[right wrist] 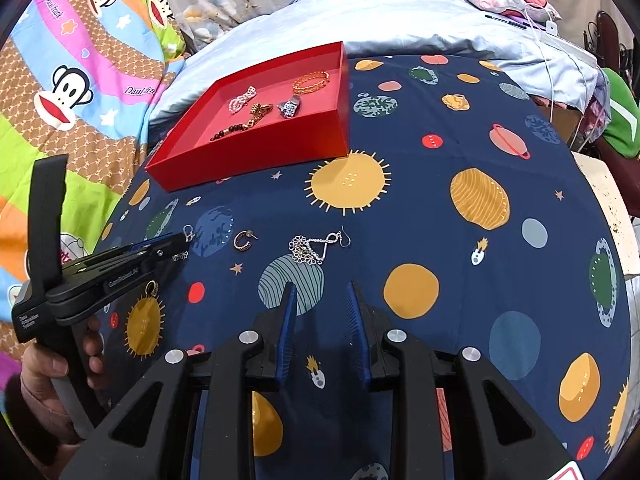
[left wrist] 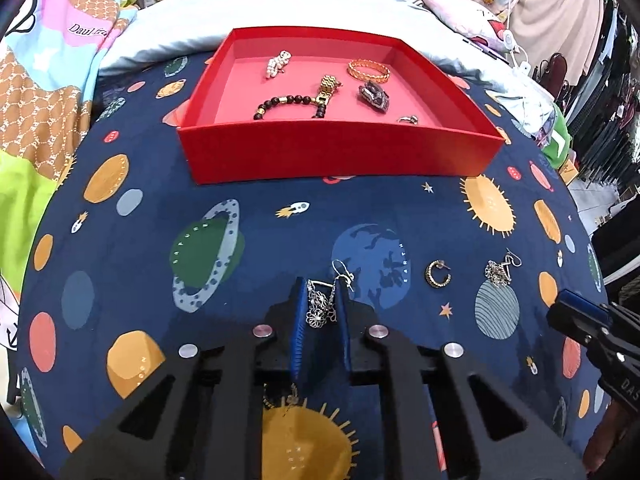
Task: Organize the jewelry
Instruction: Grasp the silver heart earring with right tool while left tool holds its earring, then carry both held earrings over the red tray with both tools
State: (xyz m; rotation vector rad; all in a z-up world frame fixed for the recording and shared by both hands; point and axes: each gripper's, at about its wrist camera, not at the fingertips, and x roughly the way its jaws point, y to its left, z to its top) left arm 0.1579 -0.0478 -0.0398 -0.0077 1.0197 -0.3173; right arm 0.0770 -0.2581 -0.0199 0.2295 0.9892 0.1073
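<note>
My left gripper [left wrist: 321, 289] is shut on a silver flower drop earring [left wrist: 320, 306], its hook sticking out past the tips; it also shows in the right wrist view [right wrist: 176, 245]. A matching silver earring [left wrist: 498, 270] lies on the space-print cloth, just ahead of my open, empty right gripper [right wrist: 322, 290] in its view [right wrist: 310, 249]. A gold hoop earring [left wrist: 437, 275] lies between them [right wrist: 242, 239]. The red tray [left wrist: 340, 152] beyond holds a pearl piece [left wrist: 277, 65], an orange bangle [left wrist: 368, 71], a dark bead bracelet [left wrist: 288, 103], a gold piece and a dark brooch [left wrist: 375, 97].
Another small gold earring [right wrist: 151, 287] lies on the cloth near the left gripper. A pale blue quilt [left wrist: 320, 4] and colourful bedding [right wrist: 80, 80] surround the cloth. The bed edge drops off at the right, with clothes racks beyond.
</note>
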